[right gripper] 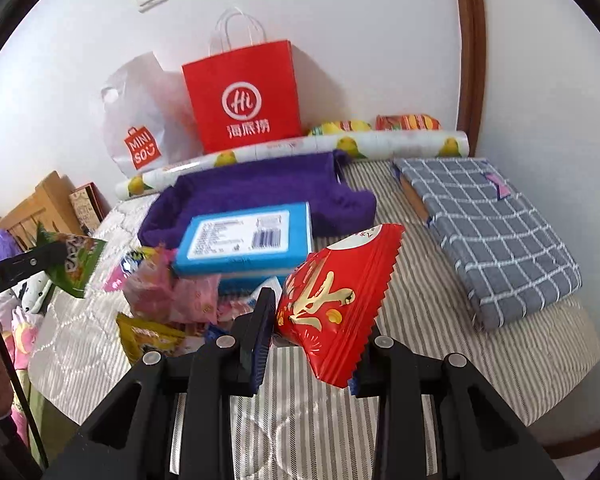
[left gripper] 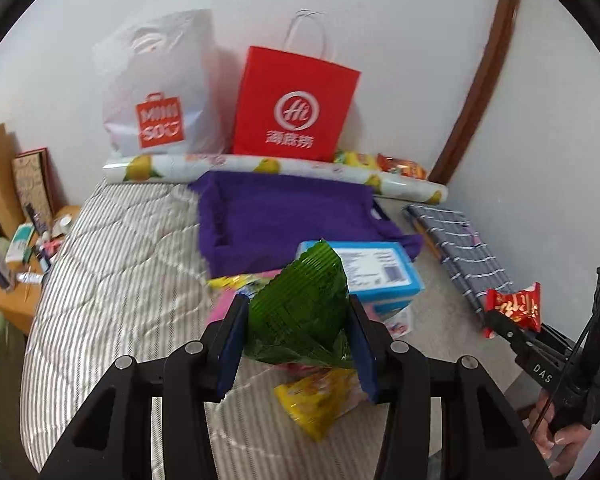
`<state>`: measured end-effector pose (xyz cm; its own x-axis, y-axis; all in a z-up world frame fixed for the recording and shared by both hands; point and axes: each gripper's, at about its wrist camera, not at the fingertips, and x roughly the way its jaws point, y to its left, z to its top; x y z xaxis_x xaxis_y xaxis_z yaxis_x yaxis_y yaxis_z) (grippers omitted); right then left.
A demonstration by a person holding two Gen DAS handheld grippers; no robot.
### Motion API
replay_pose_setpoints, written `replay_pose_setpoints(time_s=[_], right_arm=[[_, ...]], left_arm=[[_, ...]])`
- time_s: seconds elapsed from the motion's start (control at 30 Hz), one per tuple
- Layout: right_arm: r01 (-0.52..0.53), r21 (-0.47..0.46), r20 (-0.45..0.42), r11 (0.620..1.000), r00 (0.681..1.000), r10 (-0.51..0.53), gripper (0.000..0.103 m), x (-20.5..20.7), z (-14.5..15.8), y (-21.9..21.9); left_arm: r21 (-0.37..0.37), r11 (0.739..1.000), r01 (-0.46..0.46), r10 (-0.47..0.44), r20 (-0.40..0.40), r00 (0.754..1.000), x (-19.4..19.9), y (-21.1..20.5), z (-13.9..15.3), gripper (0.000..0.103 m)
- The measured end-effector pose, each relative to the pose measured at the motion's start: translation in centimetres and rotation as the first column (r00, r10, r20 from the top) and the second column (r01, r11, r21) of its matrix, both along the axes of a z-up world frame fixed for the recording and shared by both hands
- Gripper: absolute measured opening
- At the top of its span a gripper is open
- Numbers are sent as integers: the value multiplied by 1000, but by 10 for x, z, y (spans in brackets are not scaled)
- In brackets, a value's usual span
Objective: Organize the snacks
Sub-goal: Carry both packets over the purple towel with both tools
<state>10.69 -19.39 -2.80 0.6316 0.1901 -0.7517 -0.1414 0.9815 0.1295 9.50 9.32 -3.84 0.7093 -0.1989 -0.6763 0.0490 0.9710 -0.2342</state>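
My left gripper (left gripper: 296, 320) is shut on a green snack packet (left gripper: 300, 312), held up above the striped bed; the same packet (right gripper: 74, 264) shows at the left of the right wrist view. My right gripper (right gripper: 312, 328) is shut on a red snack packet (right gripper: 336, 300) with gold lettering, also lifted; in the left wrist view that red packet (left gripper: 514, 306) appears at the right edge. Below lies a pile of snacks: a yellow packet (left gripper: 320, 400), pink packets (right gripper: 168, 292) and a blue box (right gripper: 246, 240) resting on a purple cloth (right gripper: 260, 188).
A red paper bag (left gripper: 296, 104) and a white plastic bag (left gripper: 160, 92) stand against the wall behind a lemon-print roll (left gripper: 260, 168). A folded grey checked cloth (right gripper: 488, 232) lies at right. More snack packets (right gripper: 408, 122) sit behind the roll. A cluttered wooden bedside table (left gripper: 16, 276) is at left.
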Motion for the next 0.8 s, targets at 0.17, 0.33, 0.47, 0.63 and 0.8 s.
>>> replay_pose_setpoints(time_s=[0.17, 0.33, 0.47, 0.63, 0.8], right_arm=[[-22, -14, 31, 1000, 999, 23, 30, 10, 23, 5], [-40, -14, 62, 999, 997, 41, 30, 30, 44, 12], [-58, -4, 76, 998, 995, 58, 31, 52, 55, 19], [-77, -4, 81, 997, 994, 77, 31, 79, 59, 31], [-90, -19, 93, 996, 991, 91, 30, 106, 56, 39]], left_arm=[[1, 999, 35, -35, 20, 999, 16, -16, 19, 45], [9, 999, 52, -52, 24, 998, 38, -27, 32, 45], [10, 998, 58, -58, 24, 998, 58, -31, 37, 45], [26, 998, 62, -62, 12, 998, 83, -32, 38, 45], [36, 998, 53, -53, -4, 999, 110, -28, 35, 45]])
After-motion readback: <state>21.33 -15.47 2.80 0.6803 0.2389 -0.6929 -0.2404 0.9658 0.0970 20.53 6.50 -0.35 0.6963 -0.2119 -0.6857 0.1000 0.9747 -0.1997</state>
